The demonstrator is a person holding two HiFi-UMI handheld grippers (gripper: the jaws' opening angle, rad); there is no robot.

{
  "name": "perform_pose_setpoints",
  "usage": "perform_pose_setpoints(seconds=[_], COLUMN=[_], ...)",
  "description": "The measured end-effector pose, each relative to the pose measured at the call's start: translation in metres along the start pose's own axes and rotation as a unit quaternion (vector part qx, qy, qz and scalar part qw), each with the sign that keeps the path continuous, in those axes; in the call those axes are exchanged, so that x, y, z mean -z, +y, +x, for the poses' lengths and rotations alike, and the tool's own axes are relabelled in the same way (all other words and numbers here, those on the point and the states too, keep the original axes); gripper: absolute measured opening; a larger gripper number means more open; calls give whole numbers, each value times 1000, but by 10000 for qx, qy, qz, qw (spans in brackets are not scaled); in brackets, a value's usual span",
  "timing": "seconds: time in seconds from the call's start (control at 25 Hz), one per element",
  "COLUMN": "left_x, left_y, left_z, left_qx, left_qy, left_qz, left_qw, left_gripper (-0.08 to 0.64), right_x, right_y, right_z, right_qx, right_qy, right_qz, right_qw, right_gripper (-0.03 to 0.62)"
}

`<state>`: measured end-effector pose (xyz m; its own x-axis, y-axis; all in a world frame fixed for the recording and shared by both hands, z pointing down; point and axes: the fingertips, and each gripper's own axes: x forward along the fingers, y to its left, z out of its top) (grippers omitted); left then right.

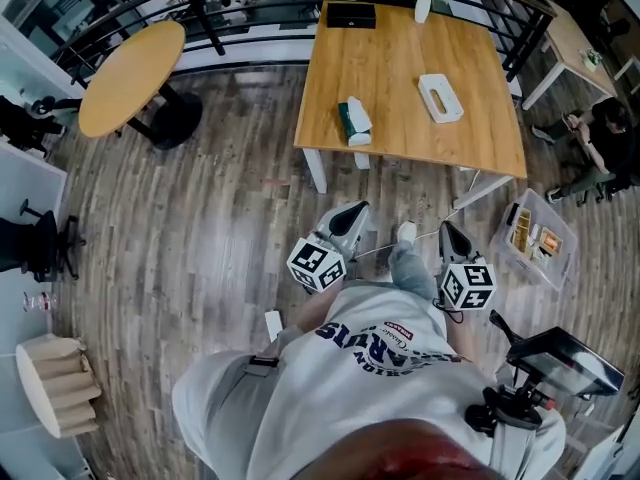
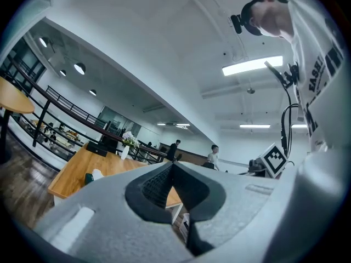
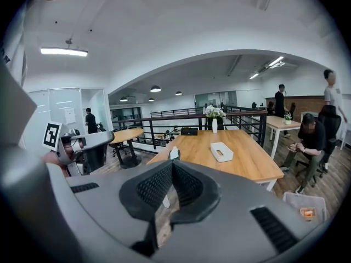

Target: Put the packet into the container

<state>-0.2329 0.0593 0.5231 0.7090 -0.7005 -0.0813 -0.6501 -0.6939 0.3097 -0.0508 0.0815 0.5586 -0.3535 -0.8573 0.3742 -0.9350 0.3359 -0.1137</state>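
Both tools were clenched on nothing: the left tool [image 2: 172,166] showed its ribbed pads meeting at the tip, and the right tool [image 3: 173,163] did the same, with only floor seen through the slit below.

The packet [image 1: 353,121], green and white, lay on the tabletop [image 1: 480,148] by its near left corner, just inside the left edge. Its long axis ran roughly from the near edge toward the far one. It lay ahead of both tools and well apart from them, since the person stood back on the wooden floor [image 1: 220,218], off the near edge. The left tool [image 1: 352,211] was the nearer to it, almost straight in line. The right tool [image 1: 450,230] lay closer to the white container [image 1: 440,97], which sat toward the middle of the tabletop, right of the packet and farther in, its long axis slanted.

Any label on the packet was too small to read. The dark lettering on the person's shirt [image 1: 390,343] was upside down and creased, so I could not read it with confidence
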Motion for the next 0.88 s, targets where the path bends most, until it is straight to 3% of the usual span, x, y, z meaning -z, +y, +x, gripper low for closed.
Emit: perform_pose_setpoints(seconds=[0.4,0.88], left_x=[-10,-14], left_y=[25,64], left_z=[34,146], left_qx=[-282,-367], left_qy=[-155,-305], left_qz=[81,-16], left_qw=[9995,9989], left_gripper=[5,4], right_x=[-20,-50], right_y=[-32,-136], right_z=[44,126], right_qx=[-206,-324], right_qy=[-99,-116], right_qz=[57,229], right_qw=[9997,9991], right_gripper=[8,8])
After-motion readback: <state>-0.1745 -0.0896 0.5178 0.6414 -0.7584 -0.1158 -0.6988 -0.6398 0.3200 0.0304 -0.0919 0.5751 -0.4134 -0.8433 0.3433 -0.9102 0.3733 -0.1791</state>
